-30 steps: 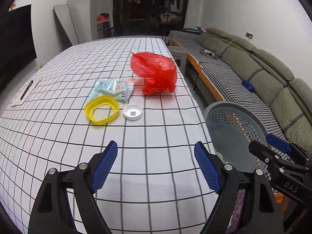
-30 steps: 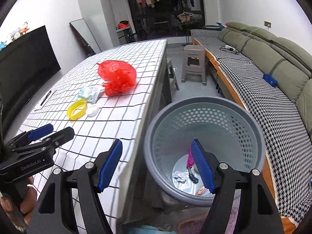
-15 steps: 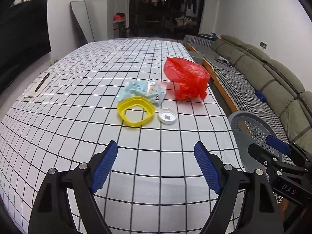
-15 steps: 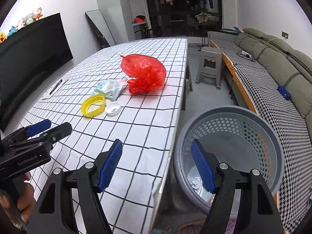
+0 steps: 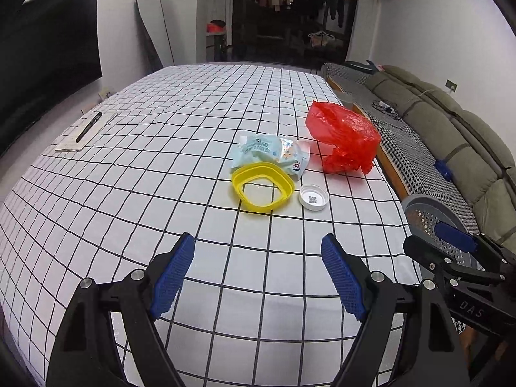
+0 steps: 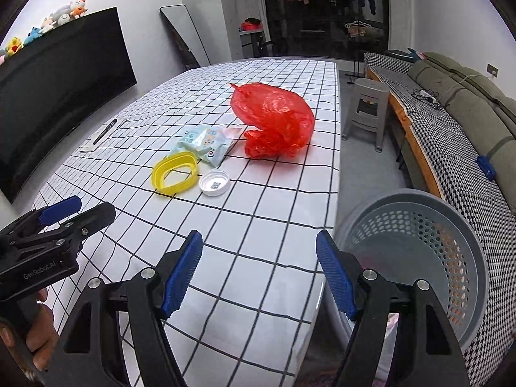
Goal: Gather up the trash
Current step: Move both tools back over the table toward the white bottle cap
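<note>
Swung away from the basket [image 6: 416, 245], both grippers: left gripper [image 5: 258, 277] now squarely over the table [image 5: 161, 193], right gripper [image 6: 259, 272] now over the table edge instead of the basket's mouth. Bag [image 5: 343, 138], wrapper [image 5: 271, 153], yellow ring [image 5: 262, 190] and cap [image 5: 313, 197] now nearer centre view.

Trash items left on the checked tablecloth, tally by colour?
Red: 1, plastic bag
Light blue: 1, wipes packet
Yellow: 1, ring-shaped lid frame
White: 1, round cap
Total: 4
</note>
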`<state>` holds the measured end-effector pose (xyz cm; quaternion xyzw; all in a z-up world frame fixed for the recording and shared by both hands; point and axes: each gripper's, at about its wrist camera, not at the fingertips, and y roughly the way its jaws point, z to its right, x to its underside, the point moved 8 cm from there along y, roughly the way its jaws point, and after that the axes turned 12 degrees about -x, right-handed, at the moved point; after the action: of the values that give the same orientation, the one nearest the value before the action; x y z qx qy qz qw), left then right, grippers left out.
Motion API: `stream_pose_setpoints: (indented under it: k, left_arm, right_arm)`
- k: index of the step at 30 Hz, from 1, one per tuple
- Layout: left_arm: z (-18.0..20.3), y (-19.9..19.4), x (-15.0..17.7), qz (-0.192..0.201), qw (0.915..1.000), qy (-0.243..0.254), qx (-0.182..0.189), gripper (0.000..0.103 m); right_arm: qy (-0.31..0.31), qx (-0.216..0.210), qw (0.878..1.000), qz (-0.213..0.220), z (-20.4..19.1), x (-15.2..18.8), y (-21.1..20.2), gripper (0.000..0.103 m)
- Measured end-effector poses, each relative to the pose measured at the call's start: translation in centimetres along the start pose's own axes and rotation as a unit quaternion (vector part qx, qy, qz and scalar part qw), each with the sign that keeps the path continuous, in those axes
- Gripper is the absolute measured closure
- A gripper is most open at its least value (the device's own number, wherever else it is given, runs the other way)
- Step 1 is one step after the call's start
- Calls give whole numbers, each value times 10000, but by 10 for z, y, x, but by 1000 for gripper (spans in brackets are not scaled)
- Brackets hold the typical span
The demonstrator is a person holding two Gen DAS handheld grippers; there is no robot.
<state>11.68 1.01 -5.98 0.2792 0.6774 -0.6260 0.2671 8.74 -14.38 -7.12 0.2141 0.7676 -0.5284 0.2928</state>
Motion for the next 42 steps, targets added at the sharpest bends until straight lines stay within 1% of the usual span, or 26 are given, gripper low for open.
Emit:
stream_pose_setpoints:
  k: [17,24,28,32,35,39,42]
  left_arm:
    - [-49,25,-1,-140,9986,-345,-384,24]
    - [-65,42,0,-247,9968,-467,-600,24]
    - [-72,51,2,-365,9958,-554,-625,24]
    - [-74,57,3,-406,9952,-601,-656,24]
    - [-73,62,4,-382,9951,-533,-740,24]
    - [-69,70,7,-460,9952,-473,-722,24]
    - [-69,69,7,-429,9956,-465,-691,24]
  right_arm:
    - [-381,-253,9986,-277,-33,-13,42,33]
    - [-485,-295,9975,-417,-37,-17,57,33]
    - [-536,-316,9964,-570,-38,-18,72,33]
    - [-622,-272,9953,-694,-38,-22,88,33]
    - [-684,-183,9940,-833,-34,-25,103,33]
    - [-747,-36,9920,-1013,-26,-26,119,33]
    - [-784,29,9908,-1103,-24,-28,128,33]
